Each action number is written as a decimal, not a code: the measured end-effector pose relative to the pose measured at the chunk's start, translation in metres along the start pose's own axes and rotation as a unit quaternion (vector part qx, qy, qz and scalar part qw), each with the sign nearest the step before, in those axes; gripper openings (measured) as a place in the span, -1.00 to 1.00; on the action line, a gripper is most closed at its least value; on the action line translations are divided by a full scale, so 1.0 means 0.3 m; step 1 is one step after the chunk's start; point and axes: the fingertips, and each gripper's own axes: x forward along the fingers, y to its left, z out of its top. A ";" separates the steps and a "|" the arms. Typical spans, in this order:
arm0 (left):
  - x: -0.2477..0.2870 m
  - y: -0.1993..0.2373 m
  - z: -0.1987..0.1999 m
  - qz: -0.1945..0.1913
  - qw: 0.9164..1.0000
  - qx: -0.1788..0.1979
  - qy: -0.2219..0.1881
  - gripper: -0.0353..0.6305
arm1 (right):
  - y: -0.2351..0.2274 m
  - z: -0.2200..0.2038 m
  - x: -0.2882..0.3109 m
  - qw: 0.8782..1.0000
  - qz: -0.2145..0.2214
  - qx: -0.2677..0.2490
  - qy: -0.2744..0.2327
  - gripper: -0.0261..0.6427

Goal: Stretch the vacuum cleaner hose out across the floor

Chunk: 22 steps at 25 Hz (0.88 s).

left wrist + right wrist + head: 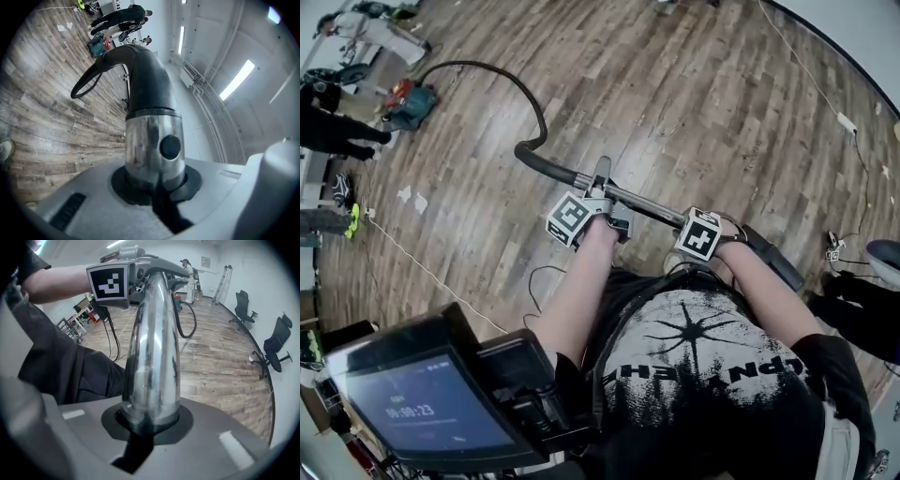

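Wooden floor spreads below us; we clamp the left hand-held gripper and right hand-held gripper on the chrome wand, whose black hose trails to the vacuum cleaner near the floor's far-left edge.

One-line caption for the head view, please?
Left gripper and right gripper clamp the metal wand; its black hose trails across the wood floor to the vacuum cleaner.

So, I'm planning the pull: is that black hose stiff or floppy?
Probably floppy: the hose lies in a loose curve. Its bent end at the chrome wand looks stiffer. Pulled taut, it may drag the vacuum cleaner.
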 end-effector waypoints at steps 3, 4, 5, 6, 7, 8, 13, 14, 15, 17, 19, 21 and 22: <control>-0.002 -0.019 -0.120 0.009 1.000 0.000 -0.002 -0.78 | 0.006 -0.119 -0.031 1.000 0.004 -0.004 0.001 -0.75; -0.007 -0.024 -0.152 0.011 1.000 -0.002 -0.002 -0.78 | 0.014 -0.151 -0.039 1.000 0.006 -0.004 0.002 -0.75; -0.013 -0.028 -0.178 0.012 1.000 -0.003 -0.002 -0.78 | 0.024 -0.178 -0.044 1.000 0.007 -0.003 0.002 -0.75; -0.018 -0.029 -0.199 0.012 1.000 -0.005 -0.002 -0.78 | 0.034 -0.199 -0.045 1.000 0.008 -0.001 0.002 -0.75; -0.022 -0.030 -0.218 0.013 1.000 -0.006 -0.001 -0.78 | 0.044 -0.216 -0.044 1.000 0.009 0.001 0.001 -0.75; -0.024 -0.029 -0.234 0.015 1.000 -0.006 0.002 -0.78 | 0.052 -0.229 -0.042 1.000 0.010 0.005 -0.001 -0.75; -0.019 -0.043 -0.291 0.014 1.000 0.004 0.027 -0.78 | 0.088 -0.263 -0.047 0.999 0.006 0.029 -0.011 -0.75; -0.015 -0.050 -0.300 0.011 0.999 0.005 0.033 -0.78 | 0.092 -0.268 -0.050 0.999 0.002 0.035 -0.013 -0.75; -0.011 -0.056 -0.309 0.007 0.999 0.005 0.039 -0.78 | 0.094 -0.273 -0.052 0.999 -0.003 0.040 -0.014 -0.75; -0.015 -0.065 -0.323 -0.002 0.999 0.005 0.048 -0.78 | 0.107 -0.280 -0.056 0.999 -0.014 0.049 -0.014 -0.75; -0.031 -0.070 -0.333 -0.009 0.998 0.003 0.058 -0.78 | 0.134 -0.284 -0.058 0.998 -0.023 0.058 -0.011 -0.75; -0.049 -0.072 -0.349 -0.015 0.997 -0.002 0.070 -0.78 | 0.168 -0.292 -0.059 0.997 -0.029 0.071 -0.006 -0.75; -0.057 -0.069 -0.361 -0.018 0.997 -0.005 0.078 -0.78 | 0.187 -0.298 -0.058 0.996 -0.032 0.079 -0.004 -0.75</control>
